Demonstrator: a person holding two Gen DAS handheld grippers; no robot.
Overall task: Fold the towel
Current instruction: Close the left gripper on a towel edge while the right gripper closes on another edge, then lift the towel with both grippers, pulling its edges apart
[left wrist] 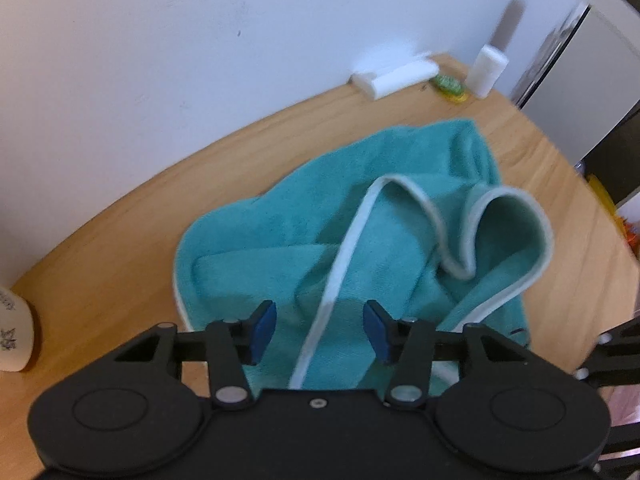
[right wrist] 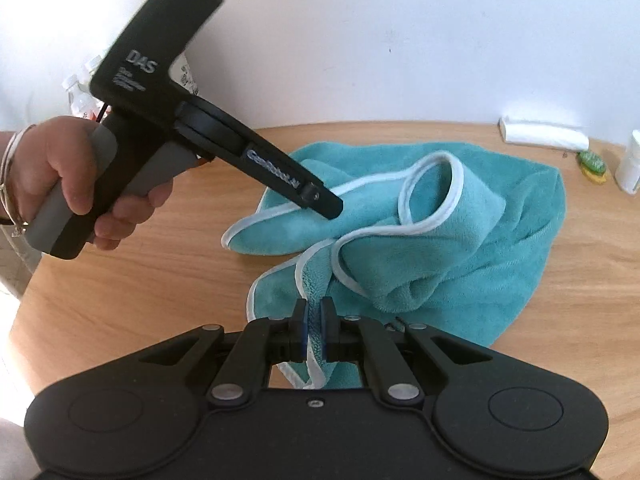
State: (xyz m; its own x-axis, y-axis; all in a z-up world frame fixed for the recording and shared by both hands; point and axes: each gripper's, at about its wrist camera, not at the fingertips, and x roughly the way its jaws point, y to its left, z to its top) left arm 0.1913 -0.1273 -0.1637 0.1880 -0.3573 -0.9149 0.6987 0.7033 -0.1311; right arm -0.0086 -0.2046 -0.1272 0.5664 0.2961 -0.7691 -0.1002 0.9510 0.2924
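On the worktop (right wrist: 160, 272), towel (right wrist: 460, 248) still crumpled: right tongs (right wrist: 314, 320) clamped on its white hem, left tongs (left wrist: 320, 326) apart and empty above it — likely lopsided fold if lifted one-handed.

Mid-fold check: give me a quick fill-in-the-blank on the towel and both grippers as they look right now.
1. The right gripper has its jaws shut on the towel's ____ trimmed edge.
2. The left gripper has its jaws ____, nothing pinched.
3. The teal towel lies ____, not flat, on the wooden table.
4. A person's hand holds the ____ gripper's handle.

Missing words: white; open; crumpled; left
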